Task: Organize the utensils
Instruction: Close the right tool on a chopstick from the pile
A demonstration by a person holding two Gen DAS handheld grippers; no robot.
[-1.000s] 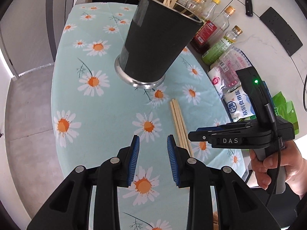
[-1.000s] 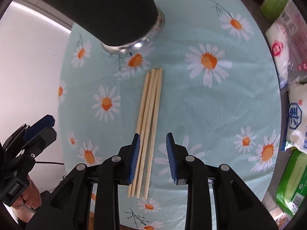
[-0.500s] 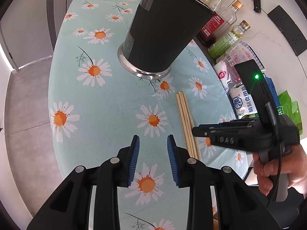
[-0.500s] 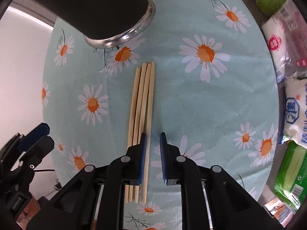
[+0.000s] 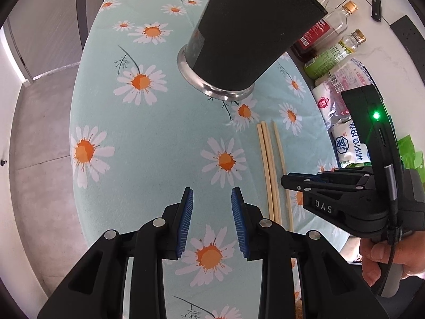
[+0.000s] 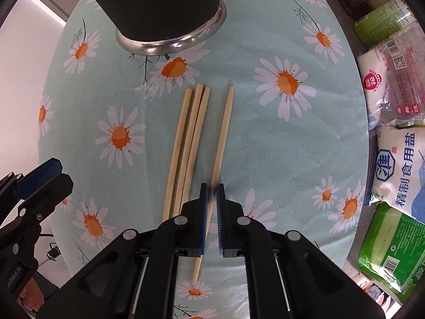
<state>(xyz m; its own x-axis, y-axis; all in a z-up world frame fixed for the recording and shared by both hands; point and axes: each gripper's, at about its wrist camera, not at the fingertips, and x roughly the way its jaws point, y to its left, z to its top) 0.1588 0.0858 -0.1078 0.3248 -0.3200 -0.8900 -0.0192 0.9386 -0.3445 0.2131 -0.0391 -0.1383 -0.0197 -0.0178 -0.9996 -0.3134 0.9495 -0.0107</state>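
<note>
Two hand-held grippers reach forward over a tabletop point(image 5: 164, 143) covered in a pale green cloth printed with daisies.

The left gripper point(image 5: 212, 196) is held low and roughly level, pointing toward a tall black utensil holder point(image 5: 255, 32) with a silver base rim that stands on the cloth ahead. Its jaws are released, with a wide gap between the blue pads, and they hold nothing; only cloth shows between them.

The right gripper point(image 6: 211, 190) is to the left gripper's right and angled down at the cloth; the left wrist view shows a hand point(image 5: 390, 255) wrapped around its handle. Its jaws are nearly closed and clench a single wooden chopstick point(image 6: 221, 138) along its lower half. The chopstick runs from under the gripper body out toward the holder, its far tip pointing that way. The part between the pads is blurred.

Three more chopsticks point(image 6: 187, 143) lie side by side on the cloth just left of the gripped one, touching each other and apart from it, between the right gripper and the holder.

Along the right edge sit bagged salt point(image 6: 401, 164) and sauce bottles point(image 5: 329, 26).
</note>
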